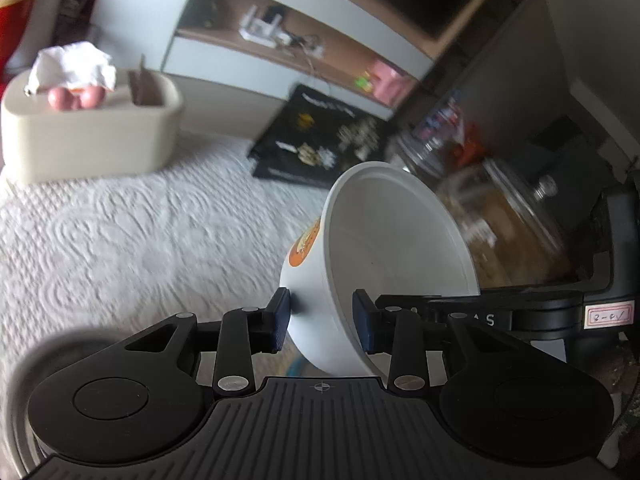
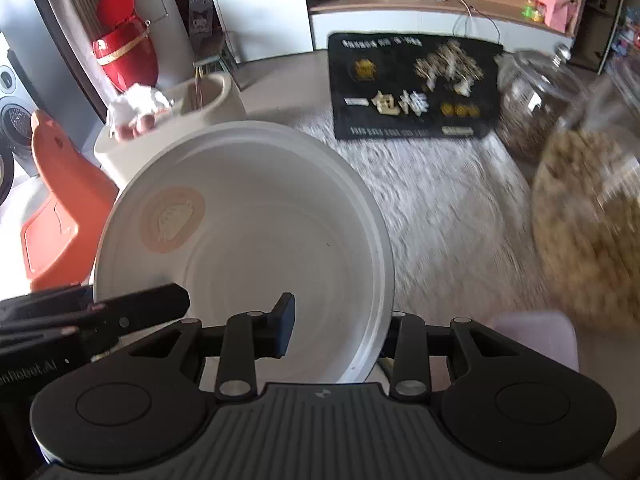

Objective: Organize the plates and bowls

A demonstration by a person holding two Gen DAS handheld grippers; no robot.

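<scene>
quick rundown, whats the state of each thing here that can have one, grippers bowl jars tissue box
left gripper: open, pads astride the bowl wall, gap on the inner side
right gripper: shut on the bowl rim
white bowl: empty, lifted, tilted
glass jars: filled, blurred
tissue box: tissue sticking out the top
black packet: lying flat on the tablecloth

My bowl [image 1: 384,264]: white (orange round emblem outside)
My tablecloth [image 1: 120,240]: white, embossed swirls
Mat [image 2: 416,88]: black, gold lettering
</scene>
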